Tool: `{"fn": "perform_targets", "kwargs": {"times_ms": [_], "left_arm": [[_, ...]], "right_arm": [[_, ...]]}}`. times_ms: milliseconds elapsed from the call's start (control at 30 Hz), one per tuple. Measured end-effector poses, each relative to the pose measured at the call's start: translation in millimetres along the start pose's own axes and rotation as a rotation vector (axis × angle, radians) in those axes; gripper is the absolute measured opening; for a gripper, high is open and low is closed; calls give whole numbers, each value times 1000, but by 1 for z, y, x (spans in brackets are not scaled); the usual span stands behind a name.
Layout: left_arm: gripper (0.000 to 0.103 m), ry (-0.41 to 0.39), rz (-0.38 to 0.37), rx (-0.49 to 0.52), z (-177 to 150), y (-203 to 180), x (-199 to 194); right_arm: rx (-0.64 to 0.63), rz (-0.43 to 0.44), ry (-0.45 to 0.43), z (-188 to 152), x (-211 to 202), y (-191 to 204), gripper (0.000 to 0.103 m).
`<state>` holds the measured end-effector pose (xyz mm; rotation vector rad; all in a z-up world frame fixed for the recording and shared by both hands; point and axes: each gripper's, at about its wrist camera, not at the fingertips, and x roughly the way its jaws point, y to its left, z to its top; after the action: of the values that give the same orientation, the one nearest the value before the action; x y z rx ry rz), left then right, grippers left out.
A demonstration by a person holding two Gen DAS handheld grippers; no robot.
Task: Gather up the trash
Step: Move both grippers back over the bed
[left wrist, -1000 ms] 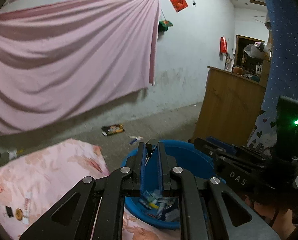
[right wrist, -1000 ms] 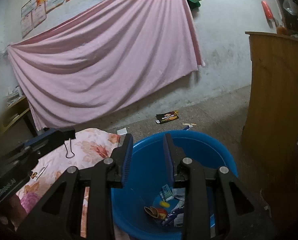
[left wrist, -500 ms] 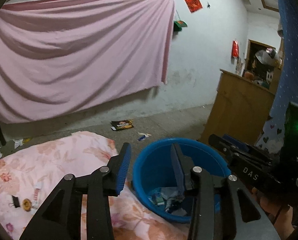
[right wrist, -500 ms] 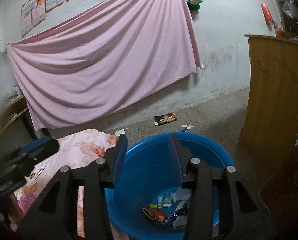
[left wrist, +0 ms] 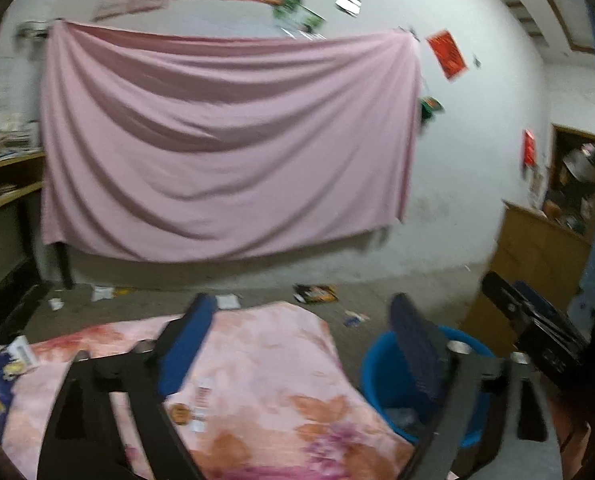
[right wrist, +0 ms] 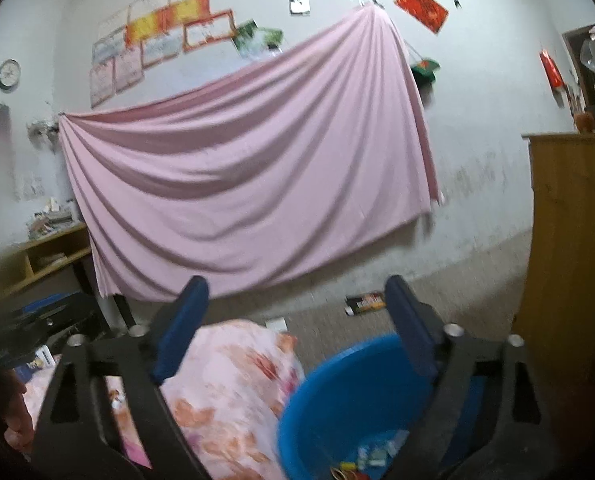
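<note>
My left gripper (left wrist: 301,348) is wide open and empty above a pink flowered cloth (left wrist: 257,364). Small trash lies on that cloth: a round brown piece (left wrist: 179,413) and a white wrapper (left wrist: 203,398), with more at the far left (left wrist: 21,354). A blue tub (left wrist: 381,376) stands to the right; it also shows in the right wrist view (right wrist: 337,396) with several bits of trash at its bottom (right wrist: 373,458). My right gripper (right wrist: 293,328) is wide open and empty above the tub's left rim. The right gripper's body shows at the left wrist view's right edge (left wrist: 537,332).
A pink sheet (left wrist: 217,152) hangs on the back wall. A dark wrapper (left wrist: 315,293) and small scraps (left wrist: 353,318) lie on the floor beyond the cloth. A wooden cabinet (right wrist: 569,240) stands right of the tub. Shelves (left wrist: 5,184) stand at the left.
My left gripper opened from shut and swung left from over the tub to over the cloth. My right gripper opened wider and shifted left, so the tub now sits lower right.
</note>
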<state>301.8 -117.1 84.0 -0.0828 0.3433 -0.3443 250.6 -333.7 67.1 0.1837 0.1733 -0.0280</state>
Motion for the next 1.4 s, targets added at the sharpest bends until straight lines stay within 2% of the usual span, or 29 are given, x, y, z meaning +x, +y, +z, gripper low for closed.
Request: {"fn": "perform_targets", "kwargs": {"times_ms": [167,367,567,733,900,1033,1233,1333,1400], "left_arm": [[101,-90,94,-54,-2,39,-30],[101,-147,191,-36,-12,69,-55],[101,-177,252,-54,-28,97,-69],[101,-182,287,-68,-41,116,-78],[101,-113,266,-73,-52,135,-73],[101,-43,263,-73,-59,139,-60],[100,102,254,-101,-69,148,-28],[100,157,227,-122,-74,152,-16],[94,198,200,-130,-77,153,-7]], "right_arm": [[-39,64,-67,1,-4,32,103],[-102,121,-130,-4,-7,73,103],[-189,165,-183,-15,-10,113,103],[-248,203,-181,-27,-5,140,103],[-292,249,-140,-38,4,157,103],[-327,265,-71,-45,18,163,103],[-302,283,55,-51,44,160,103],[-284,281,105,-53,54,158,103],[-273,276,147,-55,63,157,103]]}}
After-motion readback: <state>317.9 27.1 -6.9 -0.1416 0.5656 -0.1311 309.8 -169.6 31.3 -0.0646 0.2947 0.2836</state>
